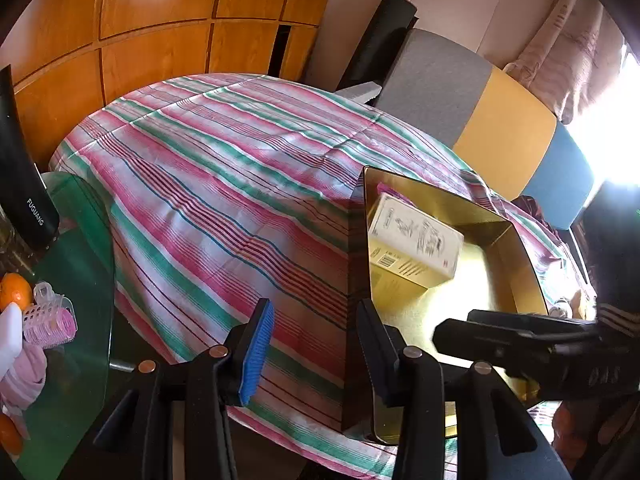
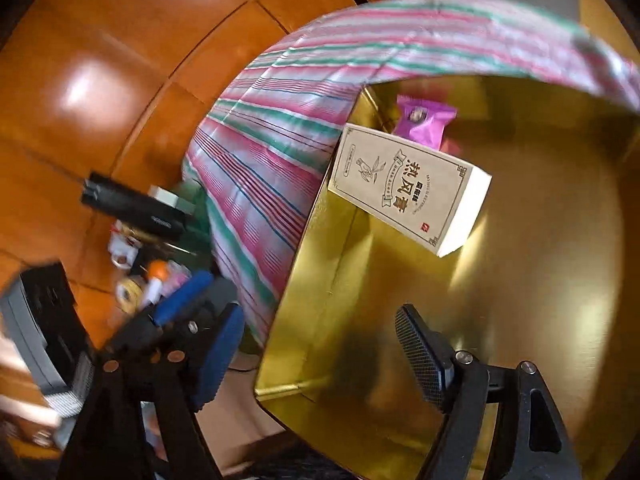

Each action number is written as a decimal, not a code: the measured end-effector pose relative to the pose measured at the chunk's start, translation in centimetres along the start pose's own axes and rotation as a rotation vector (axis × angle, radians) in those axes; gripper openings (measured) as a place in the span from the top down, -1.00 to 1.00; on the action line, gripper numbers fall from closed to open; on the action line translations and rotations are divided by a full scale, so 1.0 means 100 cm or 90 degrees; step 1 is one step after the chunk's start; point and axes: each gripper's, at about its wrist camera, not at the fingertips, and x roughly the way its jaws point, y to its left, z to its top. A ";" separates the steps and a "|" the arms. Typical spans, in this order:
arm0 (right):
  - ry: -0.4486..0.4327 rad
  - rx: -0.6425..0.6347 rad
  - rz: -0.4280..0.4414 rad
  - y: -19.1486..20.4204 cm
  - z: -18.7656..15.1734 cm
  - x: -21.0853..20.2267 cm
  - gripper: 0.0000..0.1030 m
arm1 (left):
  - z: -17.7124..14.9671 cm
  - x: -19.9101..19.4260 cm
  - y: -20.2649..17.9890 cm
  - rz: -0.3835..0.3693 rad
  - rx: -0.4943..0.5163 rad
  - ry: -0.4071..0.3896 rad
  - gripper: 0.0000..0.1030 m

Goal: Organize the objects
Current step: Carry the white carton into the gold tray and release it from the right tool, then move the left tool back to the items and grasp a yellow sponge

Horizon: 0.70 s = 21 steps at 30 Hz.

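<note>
A gold tin box (image 1: 516,256) sits on the striped cloth; it fills the right wrist view (image 2: 560,240). Inside lies a cream carton with printed characters (image 1: 416,240) (image 2: 408,188) and a purple packet (image 2: 424,122) behind it. My left gripper (image 1: 316,344) is open and empty, straddling the tin's near left wall. My right gripper (image 2: 320,356) is open and empty, one finger inside the tin and one outside its left wall; it also shows in the left wrist view (image 1: 520,336) over the tin's near end.
A green glass side table (image 1: 76,264) at left holds an orange (image 1: 15,290), pink hair rollers (image 1: 50,320) and a black bottle (image 1: 24,176). Wooden cabinet doors (image 1: 152,20) stand behind. A grey, yellow and blue headboard (image 1: 500,120) is at right.
</note>
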 end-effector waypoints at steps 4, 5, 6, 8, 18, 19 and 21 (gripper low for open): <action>-0.042 -0.052 -0.099 0.011 -0.012 -0.018 -0.69 | -0.002 -0.001 -0.005 -0.003 0.008 0.000 0.16; -0.053 -0.062 -0.121 0.011 -0.015 -0.022 -0.70 | -0.003 -0.001 -0.008 -0.003 0.012 0.000 0.16; -0.066 -0.072 -0.144 0.012 -0.019 -0.028 -0.74 | -0.004 -0.002 -0.011 -0.004 0.017 0.001 0.16; -0.088 -0.075 -0.170 0.008 -0.023 -0.041 -0.77 | -0.005 -0.003 -0.017 -0.005 0.028 0.002 0.16; -0.217 0.009 -0.226 -0.050 -0.055 -0.126 -1.00 | -0.004 -0.013 -0.069 -0.027 0.111 -0.007 0.16; -0.226 0.018 -0.234 -0.056 -0.060 -0.134 -1.00 | -0.004 -0.013 -0.075 -0.030 0.121 -0.006 0.16; -0.240 0.043 -0.250 -0.072 -0.072 -0.152 -1.00 | -0.005 -0.013 -0.088 -0.038 0.139 -0.002 0.16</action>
